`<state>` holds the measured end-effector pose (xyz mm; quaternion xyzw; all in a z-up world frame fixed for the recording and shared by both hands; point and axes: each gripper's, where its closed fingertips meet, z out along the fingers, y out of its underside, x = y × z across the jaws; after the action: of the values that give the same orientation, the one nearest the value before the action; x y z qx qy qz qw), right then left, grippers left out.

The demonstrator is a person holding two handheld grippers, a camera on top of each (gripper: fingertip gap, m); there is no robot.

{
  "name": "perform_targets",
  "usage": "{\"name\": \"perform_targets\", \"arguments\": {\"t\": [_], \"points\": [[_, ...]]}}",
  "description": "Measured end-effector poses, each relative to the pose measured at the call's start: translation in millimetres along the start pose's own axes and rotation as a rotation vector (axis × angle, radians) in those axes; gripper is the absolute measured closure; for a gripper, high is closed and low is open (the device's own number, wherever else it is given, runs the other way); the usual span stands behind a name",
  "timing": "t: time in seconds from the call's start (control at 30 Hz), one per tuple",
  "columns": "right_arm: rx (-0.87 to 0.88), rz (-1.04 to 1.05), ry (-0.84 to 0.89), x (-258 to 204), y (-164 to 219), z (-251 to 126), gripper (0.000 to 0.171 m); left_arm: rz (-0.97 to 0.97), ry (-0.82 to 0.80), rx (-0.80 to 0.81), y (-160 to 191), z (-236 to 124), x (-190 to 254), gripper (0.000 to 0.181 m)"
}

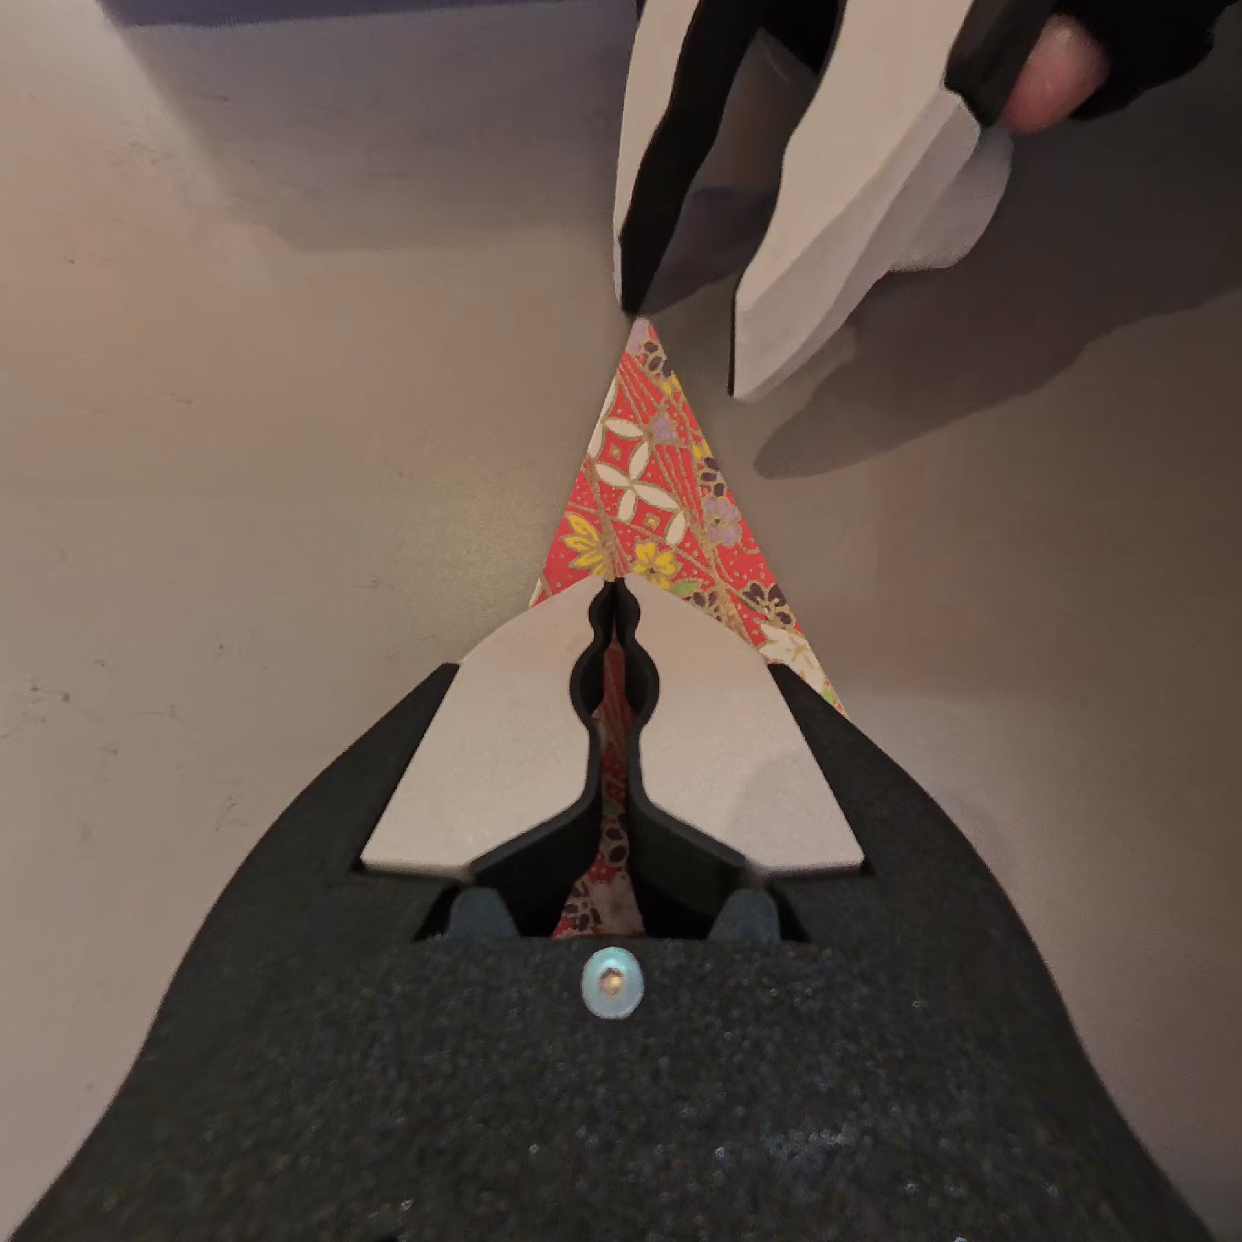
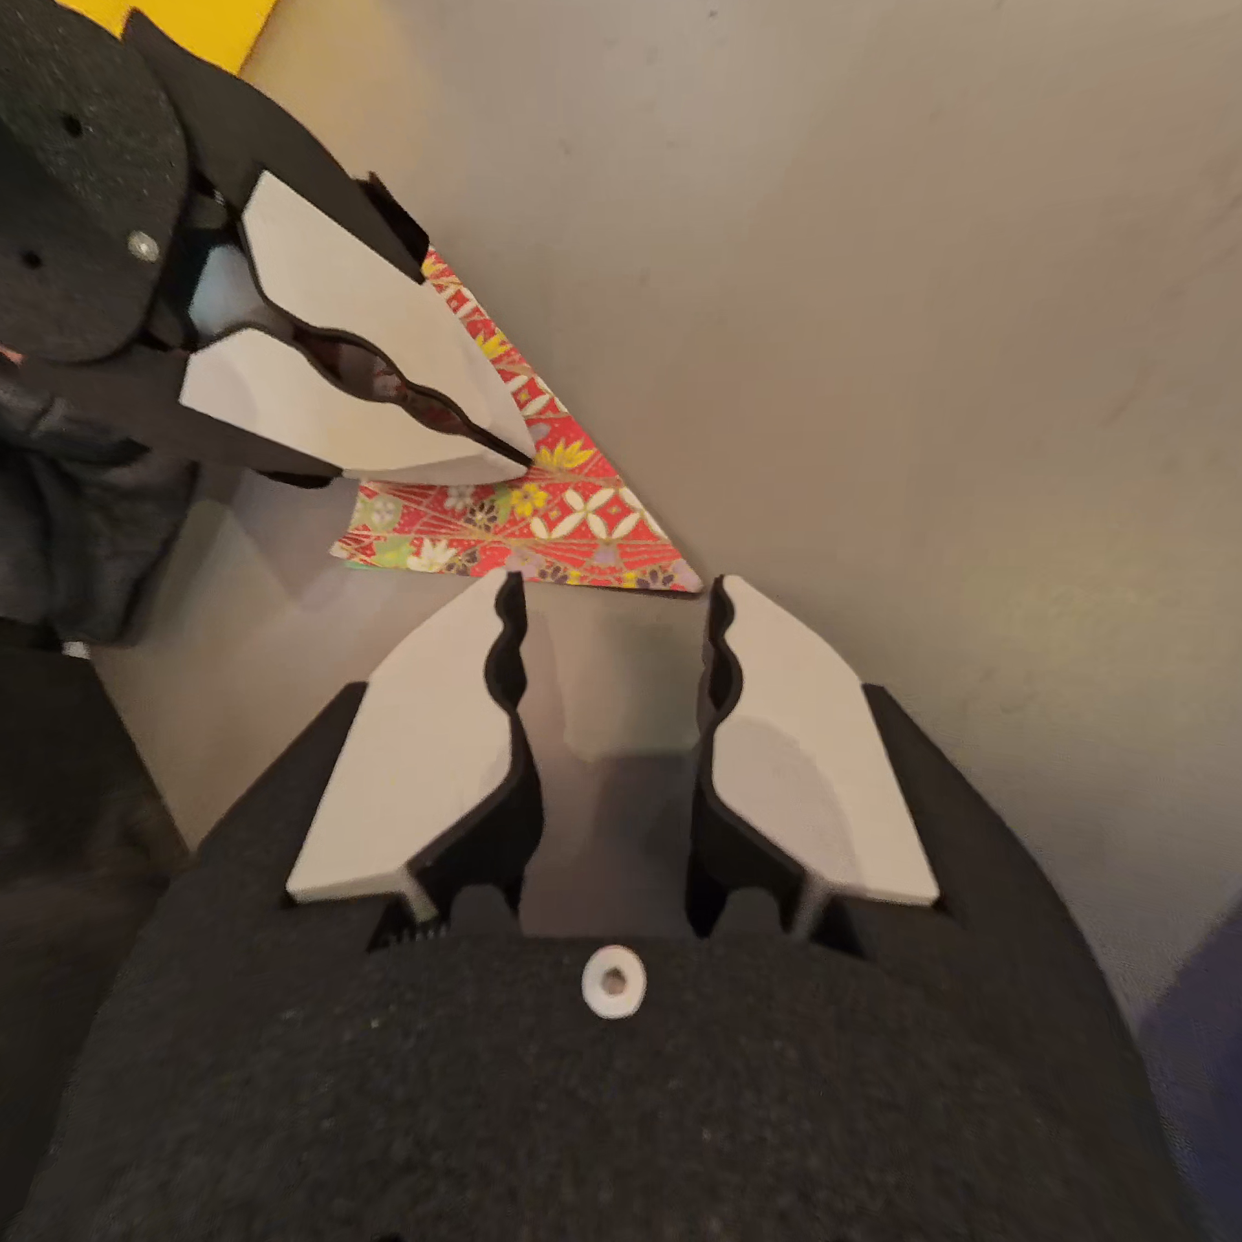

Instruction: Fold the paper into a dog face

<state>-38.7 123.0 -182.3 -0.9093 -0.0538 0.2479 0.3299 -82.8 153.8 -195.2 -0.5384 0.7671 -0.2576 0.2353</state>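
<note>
The left tongs [image 1: 615,591] are pressed together, tips meeting, and lie over the folded paper [image 1: 655,484], whose pattern shows through the wavy slit between them; whether they pinch a layer or only bear down on it cannot be told. The right tongs [image 2: 615,588] stand wide apart and hold nothing, with bare surface [image 2: 941,336] showing between the two fingers. In the right wrist view the paper lies just ahead of these parted tips, its sharp corner [image 2: 689,581] close beside the right-hand fingertip. In the left wrist view one dark tip of the right tongs [image 1: 679,349] meets the far point of the paper, though real contact is not certain, while the other finger hangs off to the side, casting a shadow. The paper is a flat triangle, red with gold lines, white, yellow and purple flowers. The surface is pale, matte and faintly scuffed. Each pair of tongs has white fingers with black wavy inner pads on a grainy black body. A yellow patch [image 2: 195,27] lies beyond the left tongs
</note>
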Motion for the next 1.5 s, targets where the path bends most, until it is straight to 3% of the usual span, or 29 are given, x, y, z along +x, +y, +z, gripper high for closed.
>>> {"name": "perform_targets", "arguments": {"t": [0.2, 0.37, 0.6, 0.87, 0.97, 1.23, 1.5], "points": [[0.014, 0.116, -0.045, -3, -4, 2, 0.12, 0.0, -0.005, 0.001, 0, 0, 0, 0.181], [0.049, 0.219, -0.198, -20, -12, 7, 0.134, -0.004, -0.002, 0.005, 0, 0, 0, 0.181], [0.032, 0.169, -0.137, -12, -13, 9, 0.165, -0.009, -0.002, 0.01, 0, 0, 0, 0.181], [0.033, 0.149, -0.112, -3, -15, 5, 0.171, -0.013, 0.002, 0.014, 0, 0, 0, 0.181], [0.02, 0.041, -0.109, -12, -16, 4, 0.171, -0.015, 0.004, 0.015, 0, 0, 0, 0.181], [-0.119, -0.614, 0.063, -53, -3, 15, 0.171, -0.014, 0.005, 0.01, 0, 0, 0, 0.181], [-0.226, -0.608, 0.103, -44, 17, 31, 0.171, -0.025, 0.015, 0.02, 0, -1, 1, 0.181]]}}
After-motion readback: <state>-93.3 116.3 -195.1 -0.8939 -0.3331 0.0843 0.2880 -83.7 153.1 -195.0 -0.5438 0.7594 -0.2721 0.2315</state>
